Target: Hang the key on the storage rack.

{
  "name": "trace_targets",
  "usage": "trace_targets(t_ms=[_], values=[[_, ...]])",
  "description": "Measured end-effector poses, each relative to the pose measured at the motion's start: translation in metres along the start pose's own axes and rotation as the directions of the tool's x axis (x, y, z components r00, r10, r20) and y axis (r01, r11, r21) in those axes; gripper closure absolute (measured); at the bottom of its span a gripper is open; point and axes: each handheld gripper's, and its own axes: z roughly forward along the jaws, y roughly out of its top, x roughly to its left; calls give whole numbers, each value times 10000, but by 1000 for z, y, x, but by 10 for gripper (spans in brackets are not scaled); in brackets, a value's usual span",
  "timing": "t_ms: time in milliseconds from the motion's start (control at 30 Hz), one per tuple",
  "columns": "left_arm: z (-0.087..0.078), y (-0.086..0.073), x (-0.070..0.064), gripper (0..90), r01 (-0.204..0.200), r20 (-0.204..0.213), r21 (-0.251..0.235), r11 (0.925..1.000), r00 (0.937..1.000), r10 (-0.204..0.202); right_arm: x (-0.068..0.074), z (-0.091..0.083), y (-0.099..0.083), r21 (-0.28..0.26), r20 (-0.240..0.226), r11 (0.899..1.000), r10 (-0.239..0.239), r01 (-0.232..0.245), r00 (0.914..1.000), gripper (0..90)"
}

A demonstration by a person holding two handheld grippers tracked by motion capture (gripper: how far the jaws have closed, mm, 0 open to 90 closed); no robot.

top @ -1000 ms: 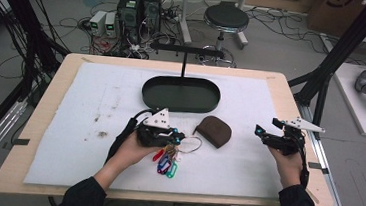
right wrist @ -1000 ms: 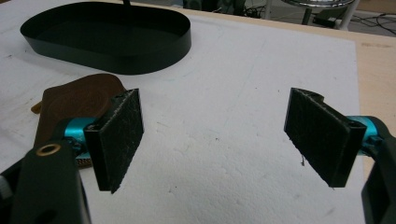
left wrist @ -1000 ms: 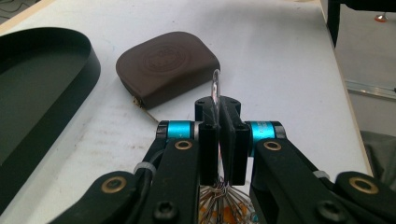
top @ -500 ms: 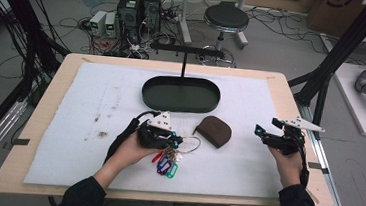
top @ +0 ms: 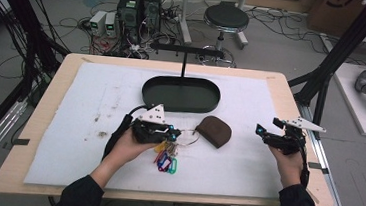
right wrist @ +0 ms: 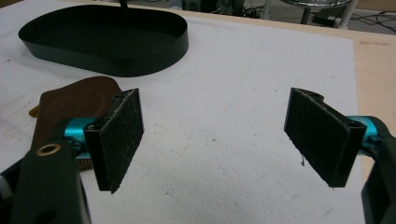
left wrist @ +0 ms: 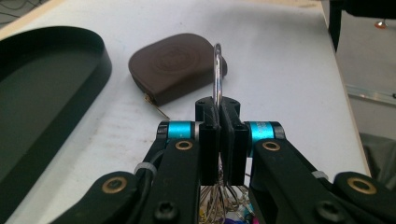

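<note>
On white table padding [top: 96, 100], left gripper [top: 174, 132] clamps key ring [left wrist: 217, 70].

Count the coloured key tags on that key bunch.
3 that I can make out, red, blue and green, in a cluster hanging under the left gripper, whose fingers pinch the key ring. More may be hidden beneath the hand.

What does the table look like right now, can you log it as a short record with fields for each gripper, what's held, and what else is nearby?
left gripper: shut on the key ring
keys: coloured tags hang below the gripper
right gripper: open, holds nothing, over the white mat
brown pouch: on the mat, between the two grippers
black tray: behind the pouch, nothing visible in it
</note>
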Motion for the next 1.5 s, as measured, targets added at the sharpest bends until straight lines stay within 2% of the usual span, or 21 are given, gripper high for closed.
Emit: trace_targets(t_ms=[67, 367, 600, 700, 867, 1100, 1200, 1367, 1500], values=[[-7, 3, 1, 865, 37, -176, -324, 9995, 9998, -43, 1, 1, 0, 22, 2, 10000, -18, 18, 10000, 200], [-27, 11, 5, 865, 5, -575, -807, 9967, 9983, -52, 1, 1, 0, 25, 3, 10000, -20, 20, 10000, 201], [-49, 19, 9, 865, -27, -1024, -1430, 9897, 9947, -121, 0, 2, 0, 36, 6, 10000, -20, 20, 10000, 201], [-54, 21, 11, 865, -76, -1138, -1439, 9896, 9935, -90, 0, 1, 0, 7, 26, 10000, -11, 11, 10000, 200], [-64, 26, 15, 865, -87, -1390, -1719, 9851, 9902, -155, -1, 1, 0, 30, 37, 10000, 29, -29, 10000, 201], [-76, 33, 24, 865, -187, -1837, -1927, 9811, 9828, -174, -1, 2, 0, 28, 76, 10000, -8, 8, 10000, 201], [-82, 37, 30, 865, -259, -2063, -1877, 9819, 9784, -136, -2, 3, 0, 32, 69, 10000, -12, 12, 10000, 201], [-91, 45, 40, 865, -243, -2335, -2124, 9769, 9720, -266, -1, 3, 0, 41, 72, 10000, 12, -12, 10000, 201], [-95, 51, 48, 865, -275, -2544, -2118, 9769, 9667, -280, -2, 3, 0, 50, 81, 10000, 58, -59, 9999, 201]])
